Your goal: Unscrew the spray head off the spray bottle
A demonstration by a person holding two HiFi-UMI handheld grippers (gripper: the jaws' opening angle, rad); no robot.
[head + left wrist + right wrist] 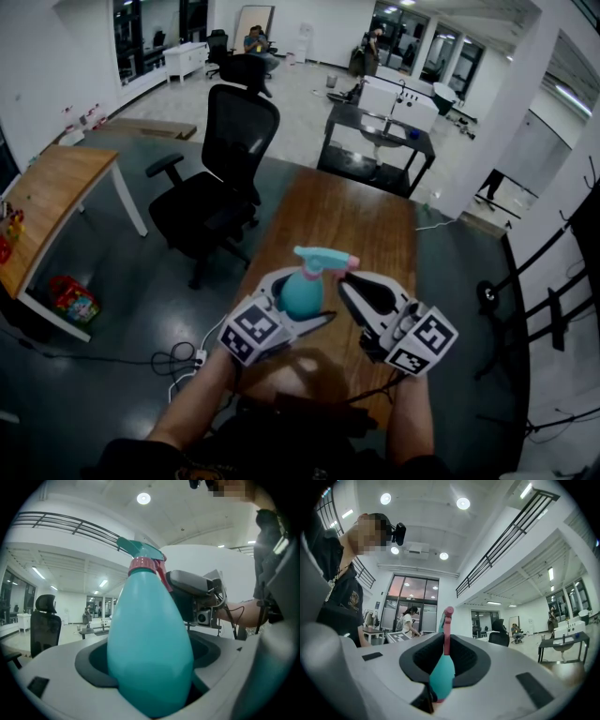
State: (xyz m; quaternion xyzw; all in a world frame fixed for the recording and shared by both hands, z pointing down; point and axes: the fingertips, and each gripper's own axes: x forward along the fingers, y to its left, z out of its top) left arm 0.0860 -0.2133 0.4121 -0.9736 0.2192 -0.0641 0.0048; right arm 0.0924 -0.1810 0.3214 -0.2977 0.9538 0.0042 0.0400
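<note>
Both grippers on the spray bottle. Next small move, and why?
Probably twist the right gripper, turning the spray head against the bottle: its jaws are pinched on the head, the left gripper clamps the body, and the pink collar looks seated.

Your right gripper [446, 643] has its grey jaws drawn in close, and their dark pads [471, 660] pinch the spray head [442, 674] low down, a teal piece seen edge-on with a pink strip standing straight up from it between the pads. At the left edge you show in a dark shirt [335, 599] with a small camera [398, 532] at your head. Beyond the jaws lies a bright hall with round ceiling lights [463, 503], a black balcony railing [506, 538] and a black office chair [500, 638].
</note>
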